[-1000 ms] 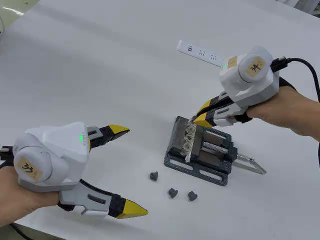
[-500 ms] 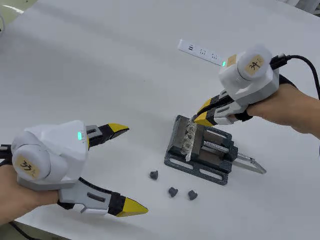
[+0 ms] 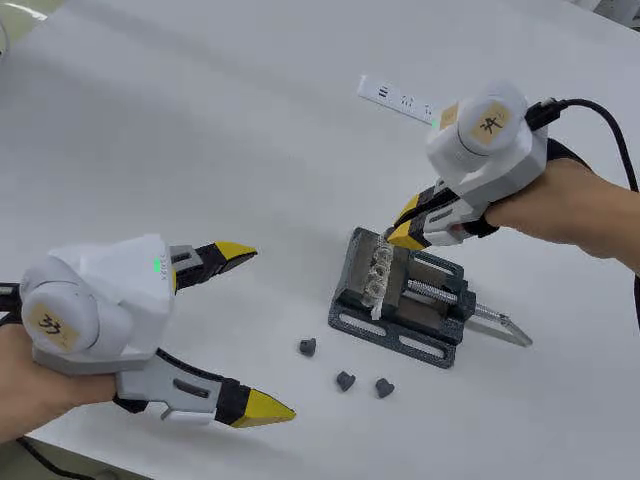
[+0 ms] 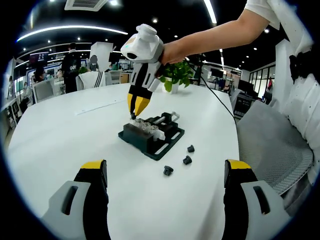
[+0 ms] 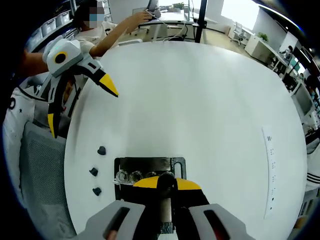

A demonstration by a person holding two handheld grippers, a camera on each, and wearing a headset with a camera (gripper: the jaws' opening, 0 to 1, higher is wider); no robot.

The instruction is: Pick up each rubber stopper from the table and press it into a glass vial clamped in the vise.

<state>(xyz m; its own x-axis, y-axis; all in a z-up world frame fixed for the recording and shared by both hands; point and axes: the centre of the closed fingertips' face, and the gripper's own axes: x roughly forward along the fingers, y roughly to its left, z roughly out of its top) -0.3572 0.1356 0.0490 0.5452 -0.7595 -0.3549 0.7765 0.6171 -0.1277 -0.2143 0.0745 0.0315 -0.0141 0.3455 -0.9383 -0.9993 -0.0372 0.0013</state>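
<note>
**A:** Where's the stopper at this moment?

**B:** Pinched in the right tongs [image 3: 398, 230], with the yellow tips pressed together on it. It is a small, dark, round rubber stopper [image 5: 166, 181], and it sits at the far end of the vial row. The tongs slant down and leftward onto it. I can't tell if it is seated in a mouth or only resting on a rim.

**A:** The vials?

**B:** Clear glass vials [image 3: 380, 272], short cylinders with long axes upright and mouths up. They are clamped side by side in the vise [image 3: 410, 305], and the row runs far to near. In the right gripper view the open mouths show as glassy rings beside the held stopper.

**A:** The vise itself?

**B:** Dark grey metal, matte and blocky, with a slotted base flat on the smooth white counter [image 3: 200, 130]. Its long axis runs from far-left to near-right. The threaded screw [image 3: 440, 293] lies along that axis, and its bright end sticks out to the right.

**A:** The rest of the stoppers?

**B:** Three loose stoppers [image 3: 345, 380], dark grey and stubby, lie on the counter just near of the vise. They are strung left to right, none touching.

**A:** The left tongs?

**B:** The left tongs [image 3: 270, 330] are spread wide and hold nothing. They hover over the near-left counter, tips pointing right, well apart from the vise.

**A:** Anything else?

**B:** A white power strip [image 3: 400, 100], long and flat, lies beyond the vise.
</note>
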